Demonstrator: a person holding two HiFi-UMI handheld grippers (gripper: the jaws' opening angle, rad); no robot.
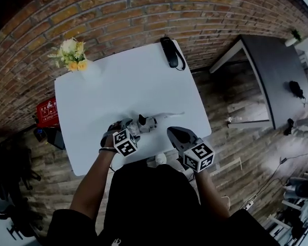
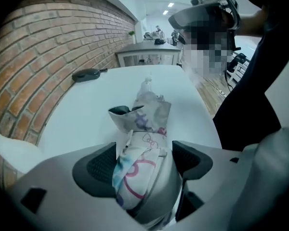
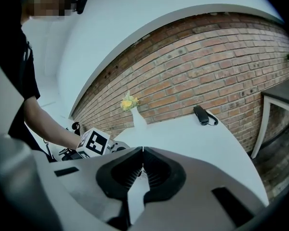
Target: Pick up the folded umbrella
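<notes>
1. A white vase [image 1: 90,70] stands at the far left corner of the white table [image 1: 118,81] and holds a bunch of yellow and white flowers [image 1: 72,54]. It is well apart from both grippers.
2. A black oblong object with a looped cord [image 1: 169,52] lies at the far edge of the table, to the right of the vase.
3. The person's bare left forearm [image 1: 95,174] reaches in from the near side. It tips the left hand-held gripper [image 1: 143,123] steeply down onto the near part of the table.
4. The right hand-held gripper [image 1: 175,133] is held over the near right edge of the table and points toward the far brick wall [image 1: 143,9], only slightly downward.
5. The folded umbrella [image 2: 144,124] has pale fabric with a pink and blue print. It lies on the near part of the table with its length running away from the left hand-held gripper.
6. The left hand-held gripper's jaws stand wide apart, with the near end of the umbrella between the two dark pads [image 2: 102,165]. A gap shows at the right pad, so the jaws are not clamped on it.
7. The right hand-held gripper's jaws are pressed together with nothing between them, just to the right of the umbrella.
</notes>
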